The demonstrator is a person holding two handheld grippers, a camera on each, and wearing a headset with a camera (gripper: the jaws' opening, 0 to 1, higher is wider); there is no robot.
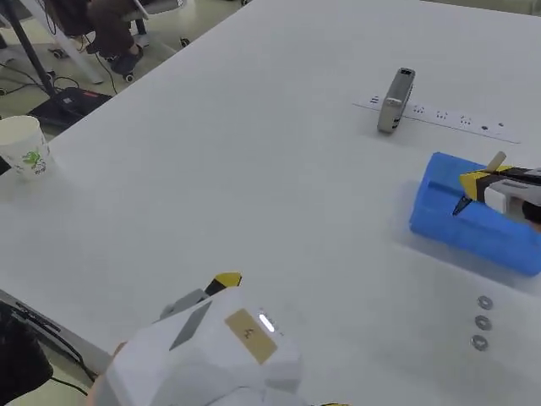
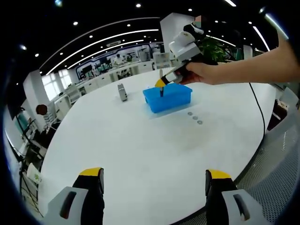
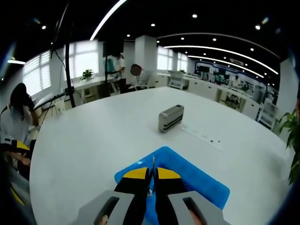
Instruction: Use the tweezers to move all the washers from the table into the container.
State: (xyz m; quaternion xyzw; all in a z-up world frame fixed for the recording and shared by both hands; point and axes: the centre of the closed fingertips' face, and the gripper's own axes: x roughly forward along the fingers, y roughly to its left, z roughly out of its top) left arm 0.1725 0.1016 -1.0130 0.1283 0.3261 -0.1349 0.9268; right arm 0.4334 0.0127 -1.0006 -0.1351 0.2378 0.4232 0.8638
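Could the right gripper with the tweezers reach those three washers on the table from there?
Probably yes. The right gripper holds the thin metal tweezers over the blue plastic container, and the three small metal washers lie uncovered on the white table just beside it.

Three washers point(image 1: 484, 302) lie on the counter point(image 1: 254, 169). There is one blue container point(image 1: 473, 228), one pair of tweezers point(image 3: 153, 164), one silver box point(image 1: 396, 100), one paper cup point(image 1: 24, 145) and one socket strip point(image 1: 439, 114). Two sets of tongs are counted: the left tongs point(image 2: 154, 173) and the right tongs point(image 3: 151, 174).
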